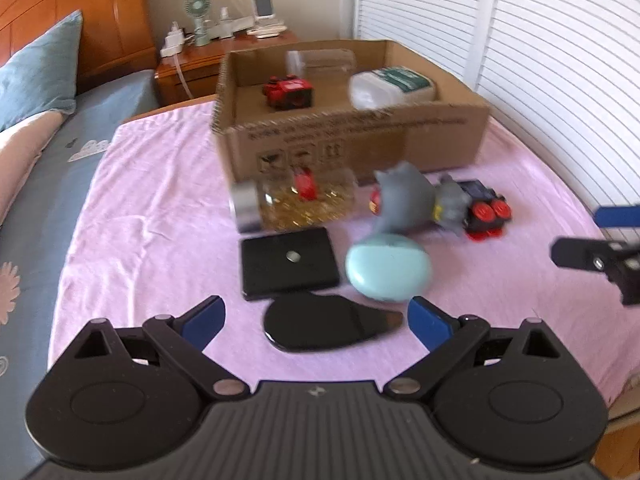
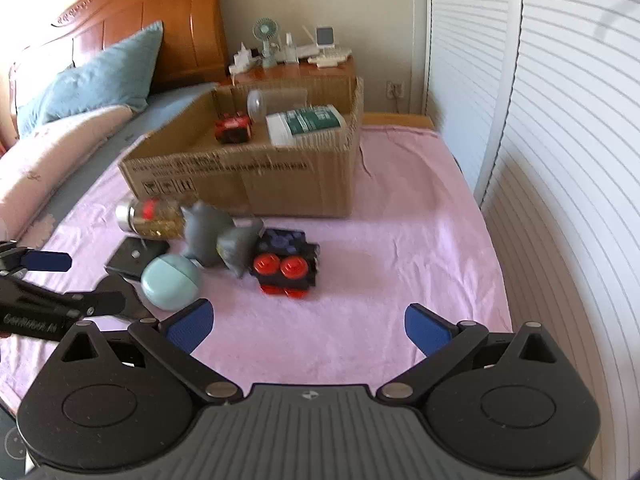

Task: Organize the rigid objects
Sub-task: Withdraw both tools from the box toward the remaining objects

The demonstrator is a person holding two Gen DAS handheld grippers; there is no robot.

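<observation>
My left tool [image 1: 316, 320] is wide open and empty over the black disc [image 1: 320, 326]; the right tool [image 2: 308, 328] is equally open over bare pink cloth [image 2: 400, 240]. Left to right lie the jar [image 1: 296, 204], plate [image 1: 289, 266], blue case [image 1: 388, 272], grey toy [image 1: 416, 200] and block car [image 1: 486, 214], in front of the box [image 1: 352, 144]. The jar could roll if nudged; the crowded pieces risk a double grab. Motion blur hides the toy's details.

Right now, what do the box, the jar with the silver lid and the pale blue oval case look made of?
Box: matte brown corrugated cardboard, fluted edge showing. Jar: clear glass or plastic, contents visible; lid looks metallic. Oval case: smooth, matte, probably plastic.
</observation>
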